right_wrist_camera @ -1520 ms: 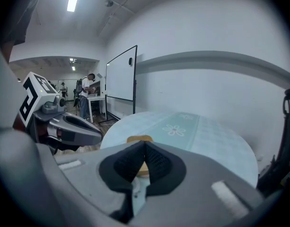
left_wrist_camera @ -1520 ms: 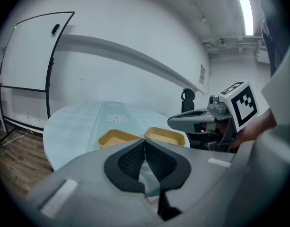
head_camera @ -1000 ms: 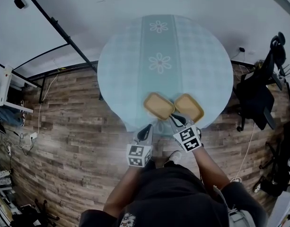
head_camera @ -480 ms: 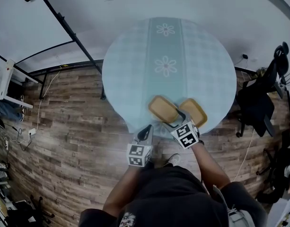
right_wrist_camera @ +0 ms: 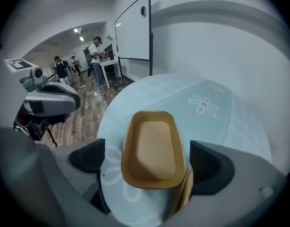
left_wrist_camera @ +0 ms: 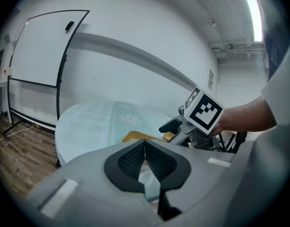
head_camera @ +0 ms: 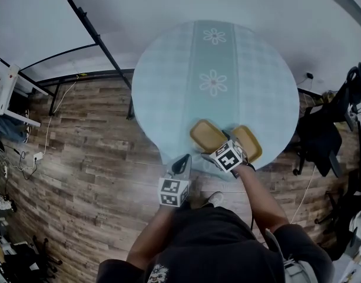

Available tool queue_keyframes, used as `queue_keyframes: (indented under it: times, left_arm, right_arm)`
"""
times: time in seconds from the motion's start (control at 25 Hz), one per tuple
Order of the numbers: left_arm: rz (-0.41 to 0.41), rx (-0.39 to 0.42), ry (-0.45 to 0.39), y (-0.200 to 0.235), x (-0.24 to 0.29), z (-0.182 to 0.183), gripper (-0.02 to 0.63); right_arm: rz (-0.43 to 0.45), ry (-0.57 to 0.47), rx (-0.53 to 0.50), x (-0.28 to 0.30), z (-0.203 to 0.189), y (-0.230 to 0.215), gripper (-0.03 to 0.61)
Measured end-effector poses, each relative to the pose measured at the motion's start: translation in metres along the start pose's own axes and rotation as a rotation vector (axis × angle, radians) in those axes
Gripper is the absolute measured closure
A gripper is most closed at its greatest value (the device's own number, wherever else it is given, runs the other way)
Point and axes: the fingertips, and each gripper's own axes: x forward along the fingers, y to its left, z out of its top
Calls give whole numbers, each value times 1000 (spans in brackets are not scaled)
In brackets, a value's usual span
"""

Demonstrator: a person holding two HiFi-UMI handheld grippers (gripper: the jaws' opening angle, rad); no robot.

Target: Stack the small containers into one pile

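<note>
Tan in colour, two small containers sit side by side on the round table (head_camera: 168,87), close to its near edge and right of the flowered strip that runs down the pale blue cloth. The left container (head_camera: 207,134) lies flat and open side up. The right container (head_camera: 251,141) is just beside it, partly covered by the right gripper; whether the two rims touch I cannot tell.

The right gripper (right_wrist_camera: 149,162) points steeply down over the pair. Its jaws have just been opening and now stand wide apart. In the right gripper view the left container (right_wrist_camera: 154,150) shows in the gap between them, and neither pad presses on it, so nothing is grasped. The rim of the right container (right_wrist_camera: 185,195) shows edge-on close to the right-hand jaw.

The left gripper (left_wrist_camera: 145,160) is held off the table's near edge, over the wood floor (head_camera: 92,134), left of the containers. Its jaws are pressed together with nothing between them. From its view the right gripper (left_wrist_camera: 192,126) appears ahead and to the right, above the containers.
</note>
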Motion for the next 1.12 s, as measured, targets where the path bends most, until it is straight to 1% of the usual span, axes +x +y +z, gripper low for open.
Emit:
queue_keyframes:
  times: [0.32, 0.44, 0.52, 0.72, 0.88, 1.0, 1.04, 1.12]
  left_arm:
    - [29, -17, 9, 20, -2, -3, 607]
    - [43, -29, 5, 29, -6, -6, 607]
    - [51, -34, 6, 34, -9, -7, 607]
    - [66, -52, 8, 47, -18, -11, 607]
    - [68, -57, 5, 52, -21, -10, 607]
    - [67, -60, -1, 55, -21, -9, 607]
    - [67, -61, -2, 55, -21, -8, 607]
    - [67, -59, -2, 55, -20, -8, 607]
  right_arm:
    - [-13, 139, -46, 30, 3, -20, 31]
    - [0, 239, 22, 41, -12, -21, 32]
    - [19, 280, 52, 46, -16, -17, 32]
    - [23, 355, 36, 49, -18, -12, 31]
    - [55, 357, 27, 52, -13, -5, 31]
    - [80, 327, 19, 57, -6, -3, 32]
    - [79, 319, 14, 58, -4, -4, 32]
    - [49, 320, -3, 58, -5, -11, 43]
